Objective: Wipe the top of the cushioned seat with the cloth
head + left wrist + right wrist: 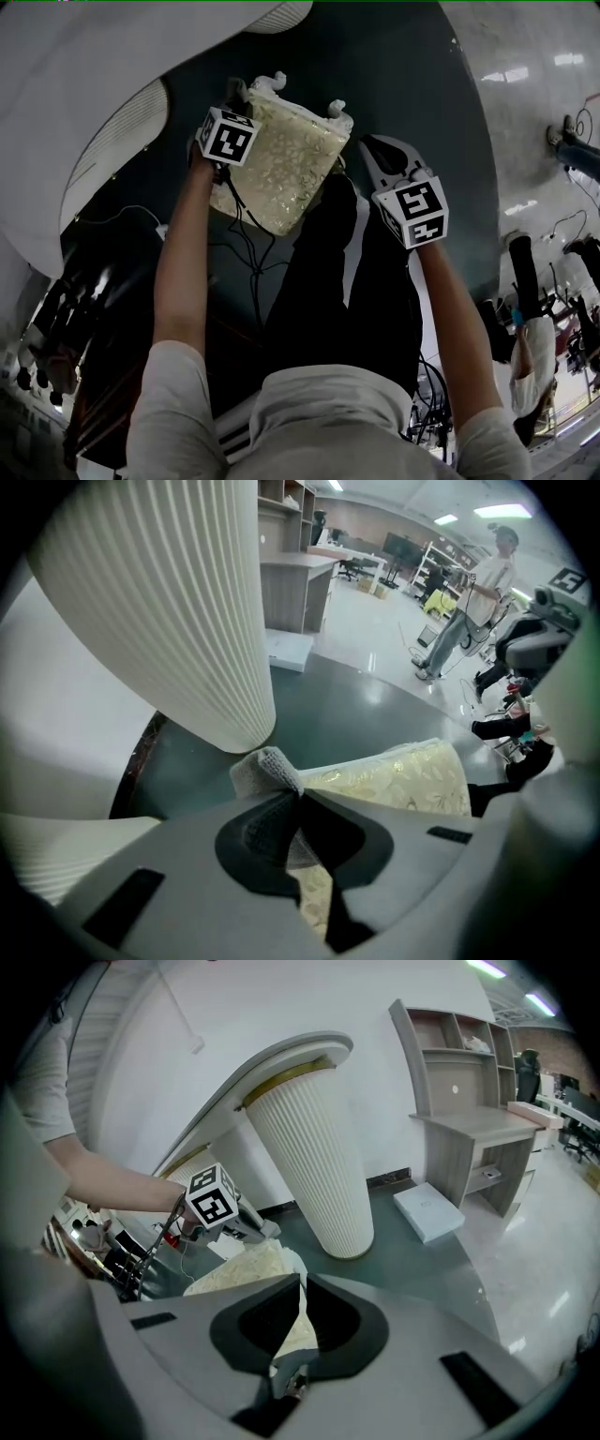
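The cushioned seat (pixel 281 169) has a cream and gold floral top and white carved corners; it stands on a dark teal floor. My left gripper (pixel 237 96) points down at the seat's far left corner and is shut on a grey-white knitted cloth (pixel 265 769). The left gripper view shows its jaws (pixel 298 794) pinching the cloth just over the seat (pixel 403 775). My right gripper (pixel 382 150) hovers off the seat's right side. In its own view the right gripper (pixel 302 1283) is shut with nothing held, and the seat (pixel 239 1269) lies beyond it.
A big white fluted column (pixel 309 1166) rises close behind the seat, also the column (pixel 178 611). Black cables (pixel 248 253) trail on the floor by my legs. A wooden desk (pixel 469 1138) and a flat white box (pixel 427 1211) stand further off. A person (pixel 473 602) stands in the distance.
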Tool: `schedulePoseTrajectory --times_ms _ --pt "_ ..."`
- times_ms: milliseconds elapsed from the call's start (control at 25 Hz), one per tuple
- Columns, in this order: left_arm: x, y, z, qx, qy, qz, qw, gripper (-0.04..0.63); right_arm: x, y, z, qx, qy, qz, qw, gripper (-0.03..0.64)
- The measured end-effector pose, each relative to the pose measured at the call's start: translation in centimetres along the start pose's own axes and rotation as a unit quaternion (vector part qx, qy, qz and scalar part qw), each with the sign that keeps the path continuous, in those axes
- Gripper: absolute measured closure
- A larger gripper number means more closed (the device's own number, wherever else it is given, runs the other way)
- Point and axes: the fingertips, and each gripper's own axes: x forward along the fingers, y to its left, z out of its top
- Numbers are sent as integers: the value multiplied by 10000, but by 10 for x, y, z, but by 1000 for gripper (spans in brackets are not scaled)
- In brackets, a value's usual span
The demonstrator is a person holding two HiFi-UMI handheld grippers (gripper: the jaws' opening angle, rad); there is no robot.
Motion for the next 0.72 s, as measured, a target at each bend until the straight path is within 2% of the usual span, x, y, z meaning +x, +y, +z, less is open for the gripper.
schedulePoseTrajectory --times_ms 120,520,720 --pt "1 -24 7 102 19 -276 9996 568 -10 -9 -11 77 2 -58 10000 586" --pt "10 -97 20 596 114 -485 9970 568 -36 -28 -33 191 -99 -124 9997 586" --pt "13 -129 27 634 106 -550 9964 566 -53 -42 -49 224 -96 -181 9995 586"
